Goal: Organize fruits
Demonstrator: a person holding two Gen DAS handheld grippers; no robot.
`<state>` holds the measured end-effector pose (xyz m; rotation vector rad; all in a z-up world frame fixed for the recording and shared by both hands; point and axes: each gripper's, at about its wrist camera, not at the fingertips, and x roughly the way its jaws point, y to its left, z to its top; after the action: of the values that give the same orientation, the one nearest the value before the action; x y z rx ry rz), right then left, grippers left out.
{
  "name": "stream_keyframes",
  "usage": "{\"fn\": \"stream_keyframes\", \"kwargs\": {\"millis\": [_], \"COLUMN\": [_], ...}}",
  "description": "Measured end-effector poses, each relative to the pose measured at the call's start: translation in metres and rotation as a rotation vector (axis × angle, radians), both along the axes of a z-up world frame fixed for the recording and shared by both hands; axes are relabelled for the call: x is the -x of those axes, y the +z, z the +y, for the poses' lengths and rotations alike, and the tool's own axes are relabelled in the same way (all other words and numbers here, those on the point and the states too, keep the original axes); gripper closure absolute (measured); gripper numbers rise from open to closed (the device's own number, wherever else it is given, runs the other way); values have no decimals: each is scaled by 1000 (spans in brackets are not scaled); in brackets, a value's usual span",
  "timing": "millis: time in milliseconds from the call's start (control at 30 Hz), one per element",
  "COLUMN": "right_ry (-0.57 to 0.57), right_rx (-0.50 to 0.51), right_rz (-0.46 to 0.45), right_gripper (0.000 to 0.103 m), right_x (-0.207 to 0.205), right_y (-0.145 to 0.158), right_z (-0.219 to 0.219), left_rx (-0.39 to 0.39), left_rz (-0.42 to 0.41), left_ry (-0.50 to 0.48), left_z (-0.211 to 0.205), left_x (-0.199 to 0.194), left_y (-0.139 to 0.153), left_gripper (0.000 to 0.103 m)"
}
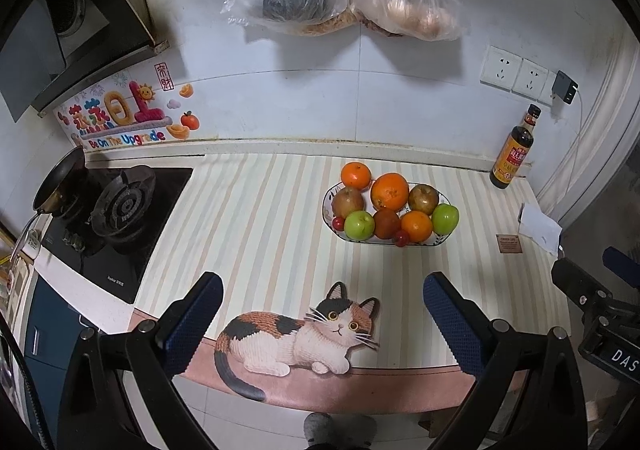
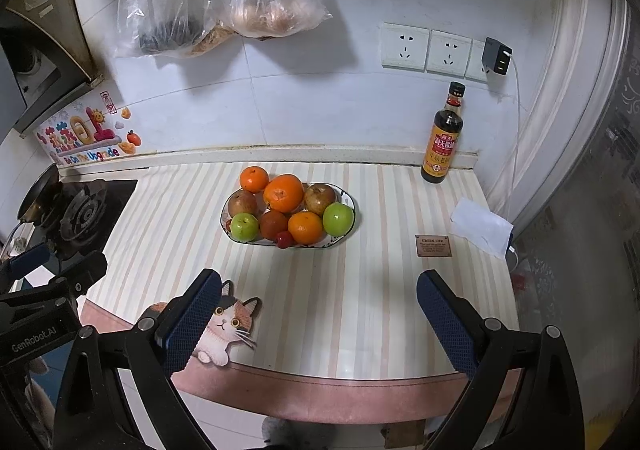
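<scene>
1. Left gripper (image 1: 322, 324): jaws spread wide, nothing between them. Hovering over the near edge of the surface (image 1: 256, 218), above the cat picture (image 1: 296, 338) on the mat.
2. Right gripper (image 2: 318, 320): also wide open and empty, same near edge, just to the right of the left one. Its left finger (image 2: 192, 322) overlaps the cat picture in view.
3. Plate (image 2: 347, 199) of fruit: ahead of both grippers, well apart from the fingertips. From the left gripper it sits ahead and slightly right; from the right gripper, ahead and slightly left.
4. On the plate: big orange (image 2: 283, 193) at centre back, two green apples (image 2: 338, 218) at the front ends, brownish apples behind them, an orange at front, a dark red fruit in the middle, small red fruits (image 2: 284, 239) at the front rim.
5. One small orange (image 2: 254, 178) at the plate's far left edge; cannot tell if it's on the plate or just behind it.
6. Sauce bottle (image 2: 445, 138) upright, far right of the right gripper, against the wall.
</scene>
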<state>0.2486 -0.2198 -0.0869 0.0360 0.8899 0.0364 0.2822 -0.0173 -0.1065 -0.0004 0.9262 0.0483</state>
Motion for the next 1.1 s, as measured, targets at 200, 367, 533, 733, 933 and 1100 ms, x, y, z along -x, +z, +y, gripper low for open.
{"fn": "stream_keyframes", "kwargs": {"millis": [200, 367, 533, 733, 933, 1100], "right_ry": [6, 13, 18, 24, 29, 28], "right_rx": [0, 3, 3, 4, 6, 5], "right_rz": [5, 13, 21, 28, 27, 26], "right_gripper": [3, 3, 3, 3, 3, 3], "right_x": [-1, -4, -7, -10, -12, -13], "right_y": [1, 0, -2, -5, -5, -5], "right_z": [0, 2, 3, 6, 7, 7], "left_rx": [7, 8, 4, 5, -1, -2], "left_rz": [-1, 1, 5, 1, -1, -2], "left_ry": [-2, -3, -1, 2, 6, 4], "left_z": [1, 1, 2, 4, 6, 5], "left_x": [1, 0, -1, -2, -2, -2], "left_y": [0, 0, -2, -3, -3, -4], "left_gripper": [0, 0, 0, 0, 0, 0]}}
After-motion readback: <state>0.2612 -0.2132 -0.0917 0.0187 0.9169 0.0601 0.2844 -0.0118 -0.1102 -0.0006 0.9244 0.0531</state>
